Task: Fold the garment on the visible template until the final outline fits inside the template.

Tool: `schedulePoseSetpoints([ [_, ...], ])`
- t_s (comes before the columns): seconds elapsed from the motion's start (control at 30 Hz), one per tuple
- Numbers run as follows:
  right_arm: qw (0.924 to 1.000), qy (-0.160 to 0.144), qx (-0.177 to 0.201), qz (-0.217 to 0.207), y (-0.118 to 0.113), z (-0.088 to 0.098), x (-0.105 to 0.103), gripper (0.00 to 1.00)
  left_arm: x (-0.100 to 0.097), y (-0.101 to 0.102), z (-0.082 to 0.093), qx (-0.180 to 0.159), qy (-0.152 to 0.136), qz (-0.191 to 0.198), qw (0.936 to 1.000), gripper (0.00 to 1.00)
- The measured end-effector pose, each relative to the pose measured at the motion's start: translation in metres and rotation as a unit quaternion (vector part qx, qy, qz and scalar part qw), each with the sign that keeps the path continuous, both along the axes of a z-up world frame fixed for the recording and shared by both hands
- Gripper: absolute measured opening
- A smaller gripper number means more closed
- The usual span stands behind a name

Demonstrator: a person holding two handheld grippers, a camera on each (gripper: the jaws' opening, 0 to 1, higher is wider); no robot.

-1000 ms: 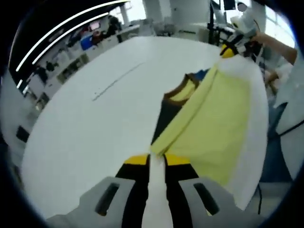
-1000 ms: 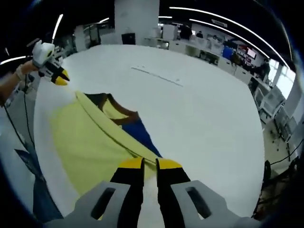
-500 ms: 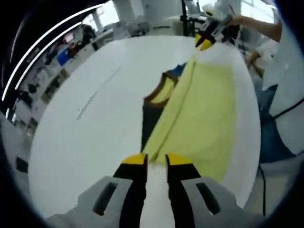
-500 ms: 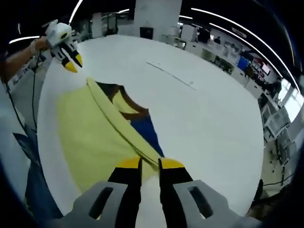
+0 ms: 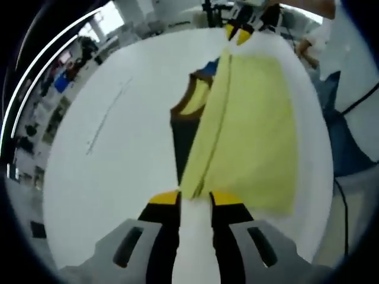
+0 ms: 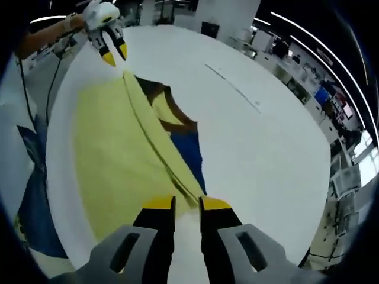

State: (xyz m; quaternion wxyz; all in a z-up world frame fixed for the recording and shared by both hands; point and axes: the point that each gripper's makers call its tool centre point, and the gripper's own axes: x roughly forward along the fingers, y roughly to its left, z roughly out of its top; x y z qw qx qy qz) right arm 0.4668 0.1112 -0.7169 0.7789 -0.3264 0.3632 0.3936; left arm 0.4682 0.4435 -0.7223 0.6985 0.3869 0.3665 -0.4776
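Note:
A yellow garment (image 5: 254, 130) (image 6: 112, 148) with a brown collar (image 5: 189, 109) (image 6: 172, 112) lies on the white table (image 5: 118, 165) (image 6: 266, 154). It is folded lengthwise, a yellow flap covering most of its dark and blue part (image 6: 188, 151). My left gripper (image 5: 194, 200) is open, and one end of the fold lies just ahead of its tips. In the right gripper view the left gripper (image 6: 114, 55) hangs a little off that corner. My right gripper (image 6: 187, 205) (image 5: 235, 34) is open at the fold's other end.
A thin faint line (image 5: 106, 115) (image 6: 234, 89) is marked on the table beyond the garment. The garment's yellow side runs close to the table's edge, where a person's blue trousers (image 5: 349, 148) (image 6: 32, 177) and a black cable (image 6: 56, 65) show. Desks and people fill the room behind.
Both views have swung and rolled, so the fold now runs straighter up each picture. The garment lies the same way, and each gripper stays at its end of the fold.

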Motion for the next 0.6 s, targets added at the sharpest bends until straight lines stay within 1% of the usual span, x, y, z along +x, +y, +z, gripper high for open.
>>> schedulePoseSetpoints([
  [0.03, 1.0000, -0.001, 0.001, 0.000, 0.000, 0.000, 0.002, 0.15, -0.002, 0.000, -0.002, -0.002, 0.010, 0.003, 0.9999, 0.18],
  [0.1, 1.0000, -0.001, 0.003, 0.002, 0.001, -0.001, 0.006, 0.15, -0.003, -0.001, -0.007, 0.001, 0.015, 0.002, 0.9999, 0.19],
  [0.17, 1.0000, -0.001, 0.001, 0.003, 0.001, -0.004, 0.008, 0.15, -0.001, 0.002, -0.010, 0.017, 0.008, -0.006, 0.9998, 0.19],
  [0.23, 0.9999, 0.003, -0.008, 0.008, 0.000, -0.008, 0.008, 0.15, 0.001, 0.006, -0.014, 0.025, 0.008, -0.003, 0.9996, 0.18],
  [0.4, 0.9995, 0.010, -0.024, 0.019, -0.003, -0.017, 0.006, 0.15, 0.004, 0.008, -0.017, 0.027, -0.003, -0.010, 0.9996, 0.16],
  [0.47, 0.9993, 0.007, -0.029, 0.021, -0.003, -0.018, 0.008, 0.15, 0.002, 0.009, -0.020, 0.025, 0.005, -0.009, 0.9996, 0.17],
  [0.53, 0.9994, 0.008, -0.027, 0.022, -0.003, -0.019, 0.010, 0.15, 0.005, 0.010, -0.023, 0.032, -0.006, -0.012, 0.9994, 0.19],
  [0.57, 0.9993, 0.010, -0.028, 0.022, -0.004, -0.021, 0.011, 0.15, 0.006, 0.011, -0.024, 0.037, -0.012, -0.017, 0.9991, 0.17],
  [0.6, 0.9993, 0.011, -0.029, 0.021, -0.004, -0.022, 0.012, 0.14, 0.006, 0.012, -0.025, 0.038, -0.010, -0.016, 0.9991, 0.16],
])
